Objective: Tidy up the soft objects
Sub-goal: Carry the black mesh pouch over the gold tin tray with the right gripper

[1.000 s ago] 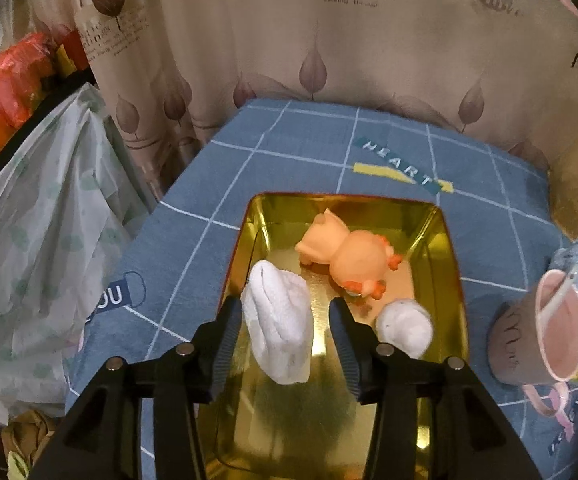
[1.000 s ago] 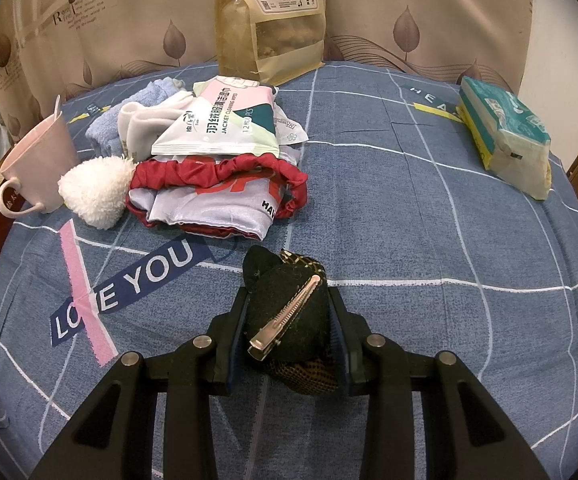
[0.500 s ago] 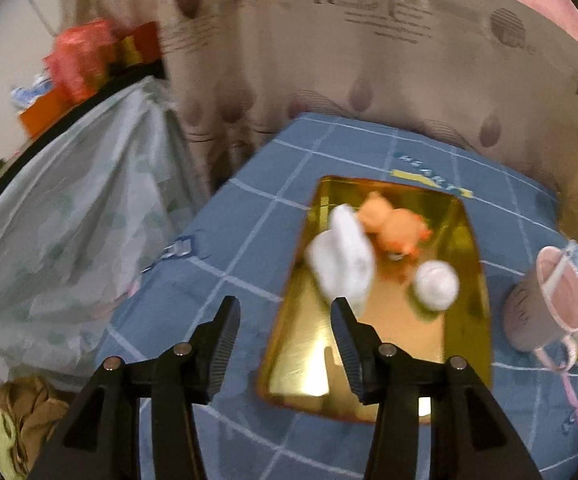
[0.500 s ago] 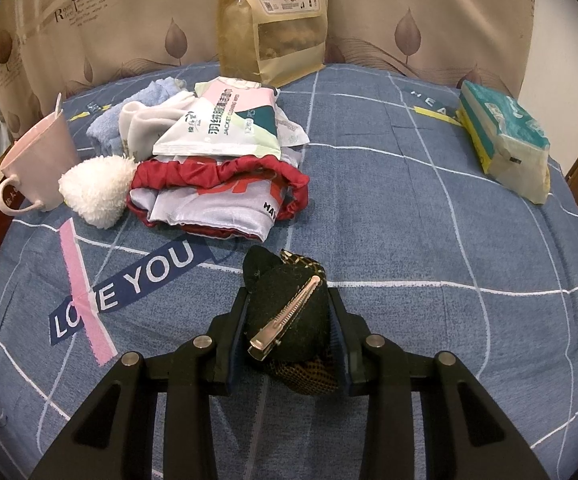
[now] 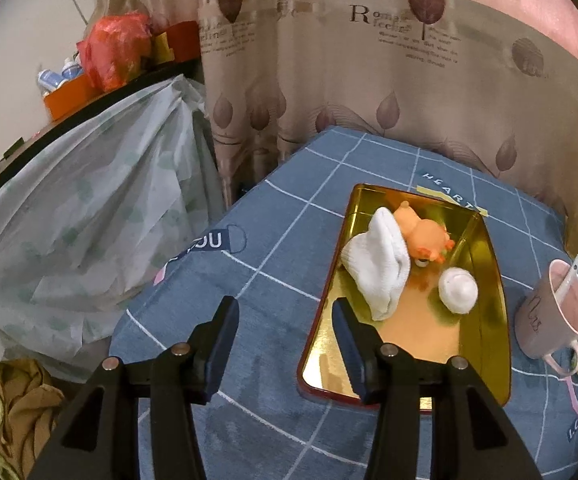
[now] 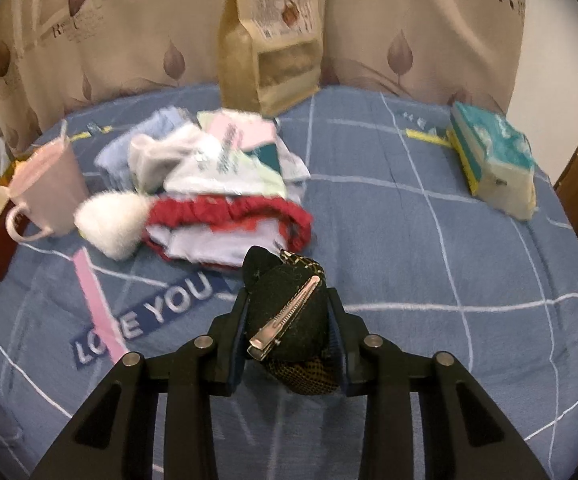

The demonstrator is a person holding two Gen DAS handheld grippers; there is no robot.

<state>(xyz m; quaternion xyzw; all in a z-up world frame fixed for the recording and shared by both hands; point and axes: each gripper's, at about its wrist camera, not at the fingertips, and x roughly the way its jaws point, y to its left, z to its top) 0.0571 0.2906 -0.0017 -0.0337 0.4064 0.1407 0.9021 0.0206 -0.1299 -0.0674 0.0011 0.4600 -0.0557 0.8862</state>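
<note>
While "LOVE YOU" (image 6: 145, 322) marks the cloth, the right hand-held gripper (image 6: 287, 322) pinches a black hair clip (image 6: 289, 316).

Our left gripper (image 5: 285, 312) tilts downward with its jaws spread wide and nothing between them — they have just been opening further. Our right gripper (image 6: 289, 300) also angles down, its two black fingers (image 6: 237, 320) pressed in against the sides of a black hair clip (image 6: 289, 320) — the pads hold it clamped between them.
</note>
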